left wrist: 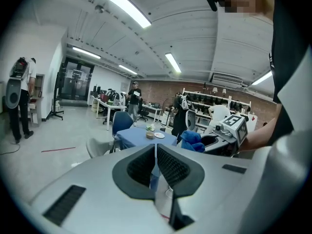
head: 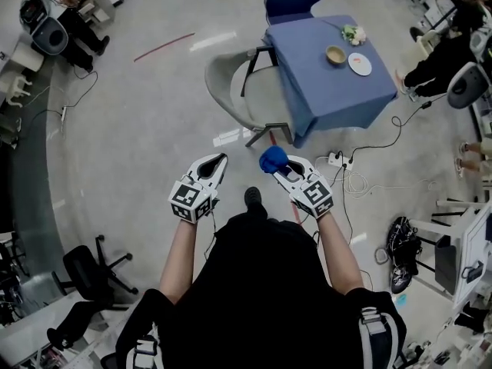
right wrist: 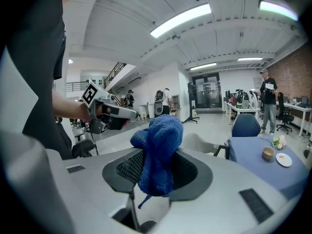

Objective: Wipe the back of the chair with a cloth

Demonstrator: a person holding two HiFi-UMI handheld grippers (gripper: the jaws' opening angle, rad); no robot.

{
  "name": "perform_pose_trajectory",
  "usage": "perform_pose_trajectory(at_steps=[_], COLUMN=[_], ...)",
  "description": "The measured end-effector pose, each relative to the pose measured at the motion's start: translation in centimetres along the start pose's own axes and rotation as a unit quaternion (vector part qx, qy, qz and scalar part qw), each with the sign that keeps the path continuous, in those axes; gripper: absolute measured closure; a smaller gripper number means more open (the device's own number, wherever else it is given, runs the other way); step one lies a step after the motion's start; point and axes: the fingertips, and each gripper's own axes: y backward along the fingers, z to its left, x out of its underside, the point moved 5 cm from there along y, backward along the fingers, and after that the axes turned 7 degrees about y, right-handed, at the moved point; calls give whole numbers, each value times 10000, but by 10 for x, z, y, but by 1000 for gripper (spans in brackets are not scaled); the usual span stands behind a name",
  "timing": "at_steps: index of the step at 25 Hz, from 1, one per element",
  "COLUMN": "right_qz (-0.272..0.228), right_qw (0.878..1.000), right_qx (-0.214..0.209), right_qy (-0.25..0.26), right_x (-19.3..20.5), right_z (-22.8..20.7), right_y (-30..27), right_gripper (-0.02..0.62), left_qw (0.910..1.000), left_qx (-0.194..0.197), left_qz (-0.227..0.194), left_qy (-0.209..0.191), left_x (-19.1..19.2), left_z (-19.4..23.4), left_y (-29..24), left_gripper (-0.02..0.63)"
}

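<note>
Big room, grey floor (head: 146, 137). The chair (head: 229, 83) stands ahead, well apart. The right hand-held gripper (head: 281, 167) pinches the cloth (right wrist: 160, 140), surely soft and light, by its bunched middle. The left hand-held gripper (head: 217, 164) is pressed together, empty.

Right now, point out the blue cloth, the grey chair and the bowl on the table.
blue cloth (head: 273, 159), head view, its bunched middle.
grey chair (head: 221, 83), head view, its curved back.
bowl (head: 335, 54), head view, its centre.
</note>
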Motion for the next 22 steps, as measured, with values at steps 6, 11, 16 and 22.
perform_pose_trajectory(at_steps=[6,11,16,22], right_qz=[99,111,136,84], right_qw=[9999,9998,9997,9998], right_qx=[116,157,159,187], right_qy=[38,109,80,-27], right_x=[-8,-16,-17,-13], right_z=[-12,-17,-16,-24], right_y=[-22,-41,-52,-56], right_gripper=[430,430,430,430], left_qw=[9997,9996,9996,9997], left_qx=[221,285,268,251], left_qz=[-13,15,21,83], left_qy=[-82,-56,-19,-9], left_x=[-16,-19,-21,-18], left_z=[25,43,55,64], left_y=[-18,-23,-21,-26], left_gripper=[572,572,572,572])
